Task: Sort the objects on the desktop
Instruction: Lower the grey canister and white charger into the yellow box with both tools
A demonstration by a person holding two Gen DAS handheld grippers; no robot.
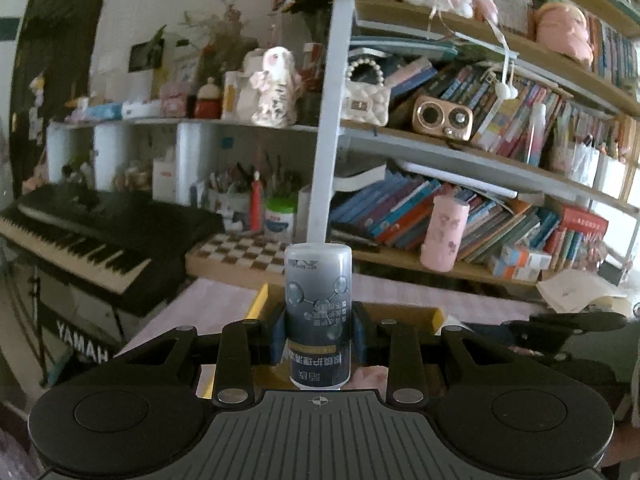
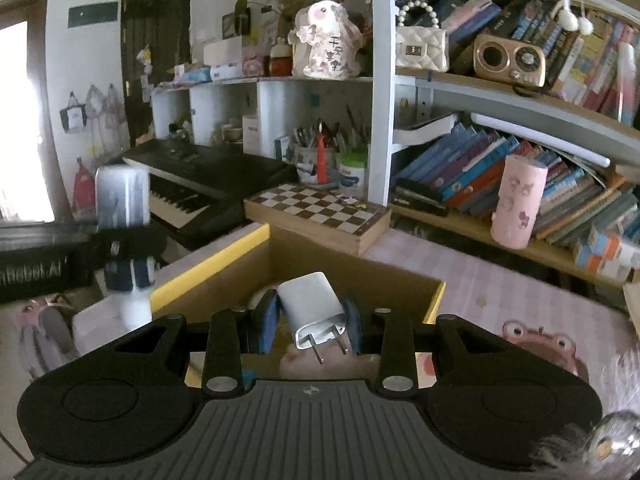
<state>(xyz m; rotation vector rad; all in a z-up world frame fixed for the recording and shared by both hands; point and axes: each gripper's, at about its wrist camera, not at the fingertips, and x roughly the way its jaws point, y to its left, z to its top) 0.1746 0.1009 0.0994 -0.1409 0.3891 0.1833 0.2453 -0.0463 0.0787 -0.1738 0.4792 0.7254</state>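
Left wrist view first: the left gripper (image 1: 318,330) is clamped on a small bottle (image 1: 318,312), the blue pads squeezing its middle while the cap end stands up clear above the fingers. It is carried in the air, in front of the cardboard box (image 1: 404,314), whose yellow-edged rim shows just behind and below it. A rigid plastic cylinder by the look of it, probably light, and its glossy label could be slippery, so a round body like that may twist in the pads. The grip across the middle looks sensible; I'd judge a hold nearer the cap would let it tip.

Over to the right wrist view: the right gripper (image 2: 310,320) is closed on a white charger plug (image 2: 314,306), held by its flat sides and tilted, with the two metal prongs pointing back toward the camera. It hangs over the near side of the same cardboard box (image 2: 352,276), above the open interior. Hard shell, light, not fragile, I'd say; the flat faces give the pads a good purchase, and keeping clear of the prongs is the right idea. Off to the left of the box, blurred, the left gripper (image 2: 128,276) shows with its bottle (image 2: 122,200) upright. Both items look ready to go into the box.
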